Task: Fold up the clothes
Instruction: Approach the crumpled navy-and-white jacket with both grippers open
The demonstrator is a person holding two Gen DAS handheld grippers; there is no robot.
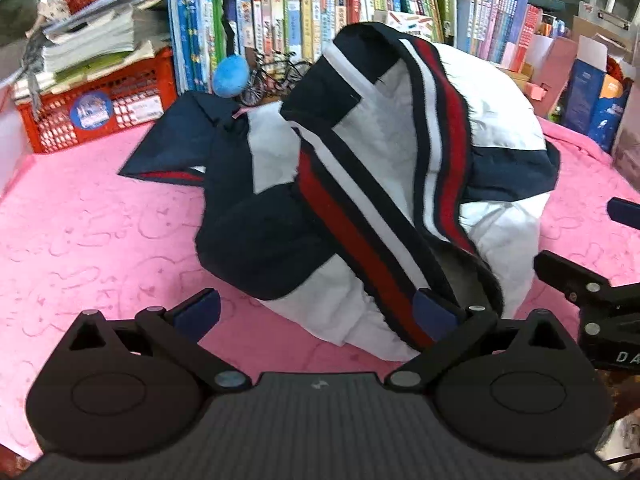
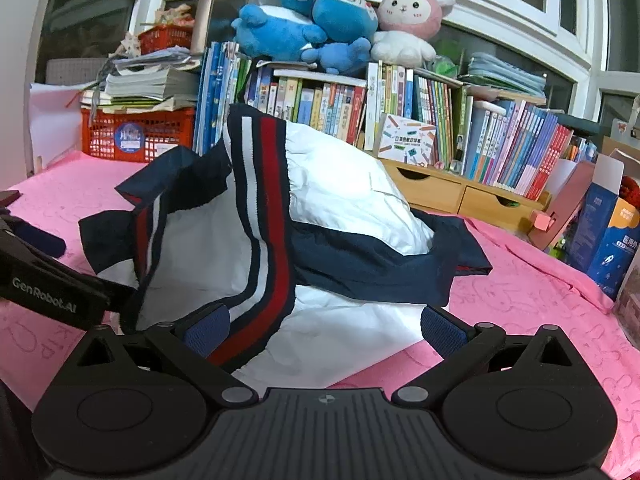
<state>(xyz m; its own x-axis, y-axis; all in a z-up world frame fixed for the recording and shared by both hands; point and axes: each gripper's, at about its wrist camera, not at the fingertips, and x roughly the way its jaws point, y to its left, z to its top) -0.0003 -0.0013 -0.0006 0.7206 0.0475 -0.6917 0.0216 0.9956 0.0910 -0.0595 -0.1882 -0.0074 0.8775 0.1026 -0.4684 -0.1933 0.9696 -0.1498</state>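
A white and navy jacket (image 1: 492,112) with a red, white and navy striped hem band (image 1: 360,224) lies bunched on the pink cloth (image 1: 92,216). It also shows in the right wrist view (image 2: 340,196). My left gripper (image 1: 316,312) is open, its right pad touching the striped band. My right gripper (image 2: 324,328) is open, its left pad against the striped band (image 2: 272,240), white fabric between the fingers. The right gripper shows at the left wrist view's right edge (image 1: 580,280); the left gripper shows at the right wrist view's left edge (image 2: 48,276).
A red crate (image 1: 96,108) with stacked papers stands back left. A row of books (image 2: 420,120) with plush toys (image 2: 332,20) on top lines the back. A wooden drawer unit (image 2: 460,192) and boxes (image 2: 608,236) stand at right.
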